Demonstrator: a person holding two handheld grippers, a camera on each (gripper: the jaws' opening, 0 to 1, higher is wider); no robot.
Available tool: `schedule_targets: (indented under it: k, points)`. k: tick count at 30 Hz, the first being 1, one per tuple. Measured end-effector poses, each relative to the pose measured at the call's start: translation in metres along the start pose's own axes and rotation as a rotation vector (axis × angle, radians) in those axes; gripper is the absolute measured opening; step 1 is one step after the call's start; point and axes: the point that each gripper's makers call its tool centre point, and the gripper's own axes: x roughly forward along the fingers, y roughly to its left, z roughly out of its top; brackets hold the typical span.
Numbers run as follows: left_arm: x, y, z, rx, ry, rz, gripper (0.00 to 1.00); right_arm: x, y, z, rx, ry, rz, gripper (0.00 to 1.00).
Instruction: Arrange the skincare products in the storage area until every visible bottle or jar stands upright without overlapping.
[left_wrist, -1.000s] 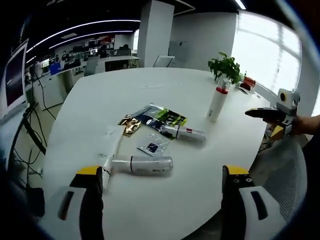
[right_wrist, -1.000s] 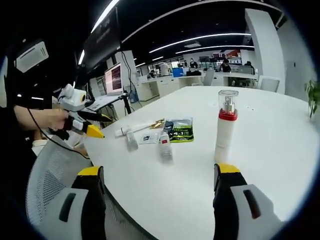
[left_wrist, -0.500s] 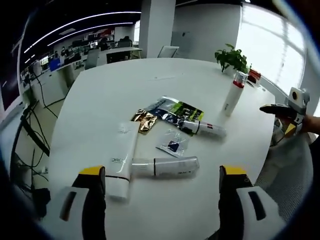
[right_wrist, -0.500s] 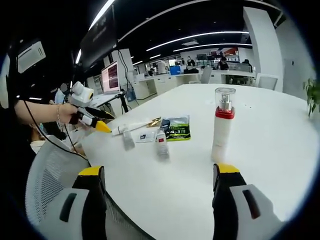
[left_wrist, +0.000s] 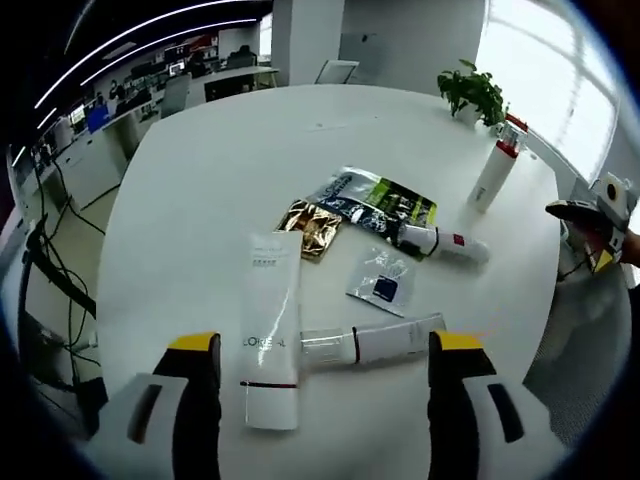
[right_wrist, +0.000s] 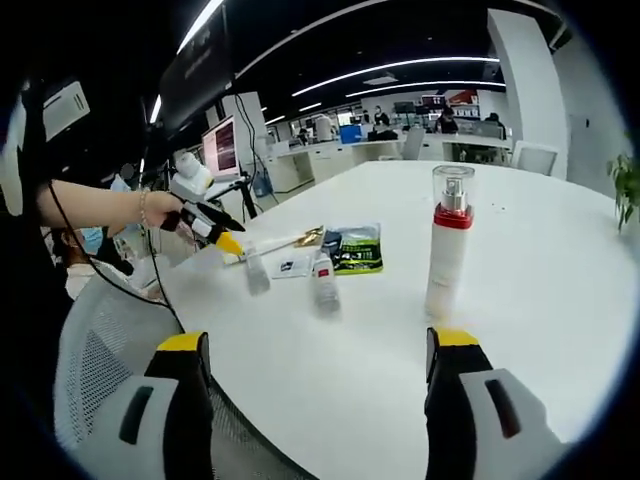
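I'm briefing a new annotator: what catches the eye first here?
A clutter of skincare items lies flat mid-table: a white tube, a clear-capped bottle, a red-banded bottle and sachets. One tall red-collared bottle stands upright apart, before the open right gripper.

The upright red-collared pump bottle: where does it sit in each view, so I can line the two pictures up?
Left gripper view: the red-collared pump bottle stands at upper right, near the table's far edge by the potted plant.
Right gripper view: the bottle stands right of centre, above the right jaw.
Shared landmark: the green sachet lying flat.
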Motion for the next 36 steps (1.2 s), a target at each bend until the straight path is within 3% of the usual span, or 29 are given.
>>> schedule_targets:
  k: [4, 12, 22, 26, 36]
  points:
    - [0.014, 0.017, 0.002, -0.006, 0.041, 0.010, 0.74, 0.000, -0.001, 0.000, 0.010, 0.002, -0.006, 0.89]
    - [0.029, 0.024, 0.005, -0.004, 0.114, 0.017, 0.64, -0.001, -0.004, -0.001, 0.029, 0.004, -0.017, 0.88]
    - [0.037, 0.034, 0.002, 0.046, 0.276, 0.040, 0.47, 0.000, -0.006, -0.003, 0.032, 0.016, -0.024, 0.87]
    - [0.050, 0.041, 0.005, 0.074, 0.310, 0.040, 0.45, 0.000, -0.007, -0.004, 0.037, 0.019, -0.027, 0.86]
    - [0.057, 0.043, -0.005, 0.091, 0.391, 0.028, 0.40, 0.000, -0.010, -0.005, 0.042, 0.021, -0.034, 0.85]
